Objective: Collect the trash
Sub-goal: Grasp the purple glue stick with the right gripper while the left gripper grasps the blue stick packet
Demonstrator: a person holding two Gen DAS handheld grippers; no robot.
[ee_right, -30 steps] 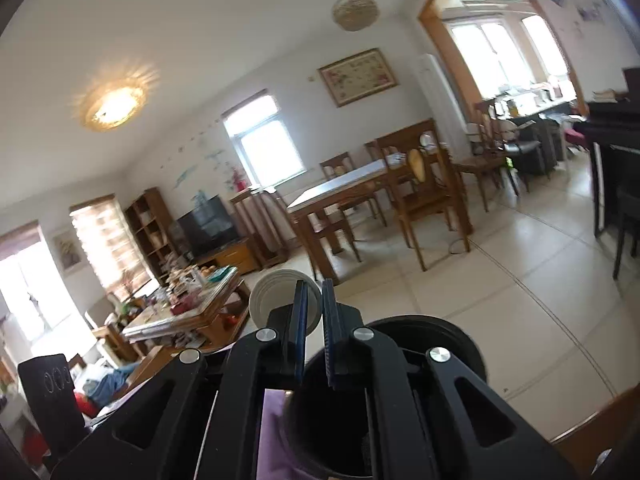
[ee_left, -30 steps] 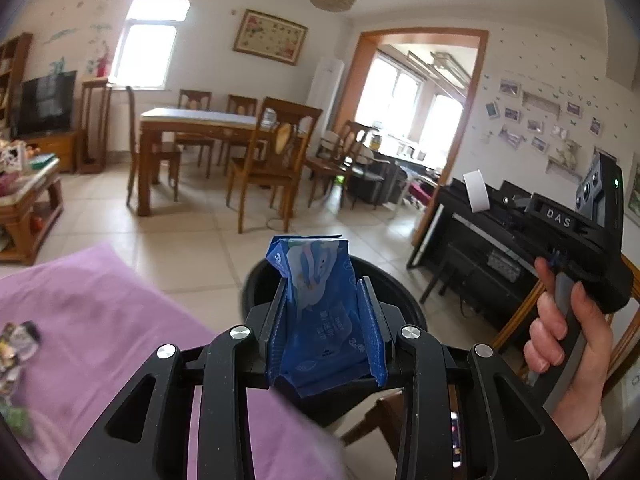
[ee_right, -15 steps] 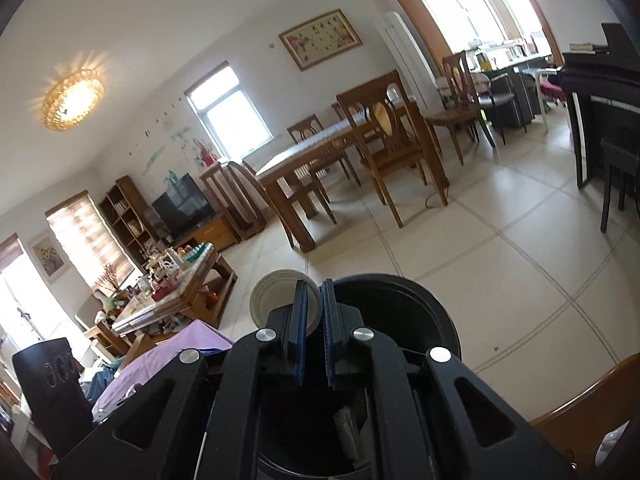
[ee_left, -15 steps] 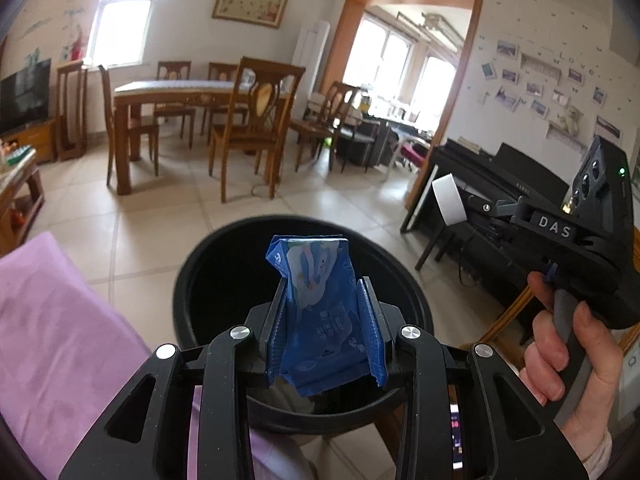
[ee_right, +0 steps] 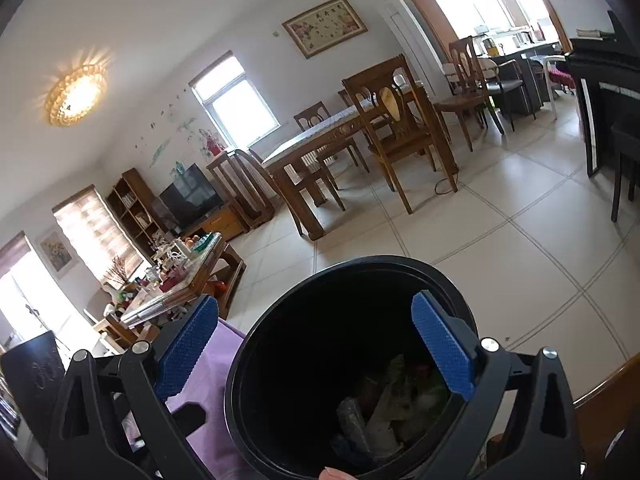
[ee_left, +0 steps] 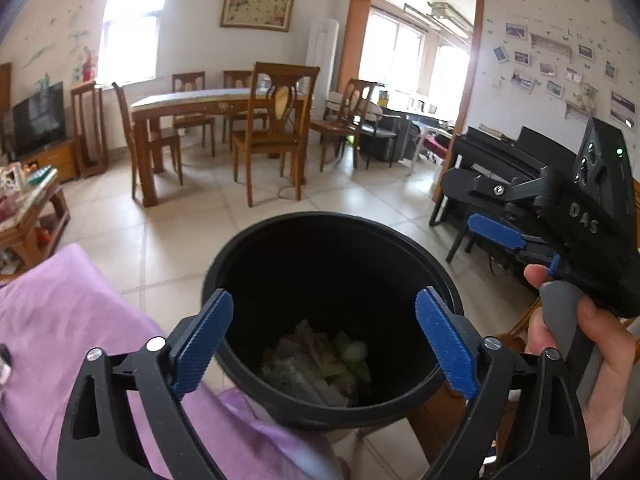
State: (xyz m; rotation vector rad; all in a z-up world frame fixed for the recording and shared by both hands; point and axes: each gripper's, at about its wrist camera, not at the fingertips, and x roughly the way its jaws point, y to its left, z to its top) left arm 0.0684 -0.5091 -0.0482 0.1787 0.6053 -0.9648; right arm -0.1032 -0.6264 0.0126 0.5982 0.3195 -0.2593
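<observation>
A black round bin [ee_left: 334,219] stands right below both grippers, with crumpled wrappers and scraps [ee_left: 320,360] at its bottom. My left gripper [ee_left: 324,342] hangs over the bin's near rim. Its jaws are opening, the blue pads [ee_left: 204,344] stand wide apart and nothing is between them. The right gripper [ee_right: 316,344] is above the same bin [ee_right: 360,266] and its trash [ee_right: 394,404]. Its jaws are opening too, and they are empty. In the left wrist view the right gripper [ee_left: 460,204] shows at the right, held by a hand [ee_left: 600,344].
A purple cloth [ee_left: 60,320] covers the surface left of the bin. A wooden chair edge [ee_right: 608,392] lies at the lower right. Beyond are tiled floor, a dining table [ee_left: 192,100] with chairs, a black piano [ee_left: 492,152] and a cluttered coffee table [ee_right: 180,280].
Both grippers opened. The blue packet is gone from the left jaws and the white disc from the right jaws. Both grippers sank closer over the bin.
</observation>
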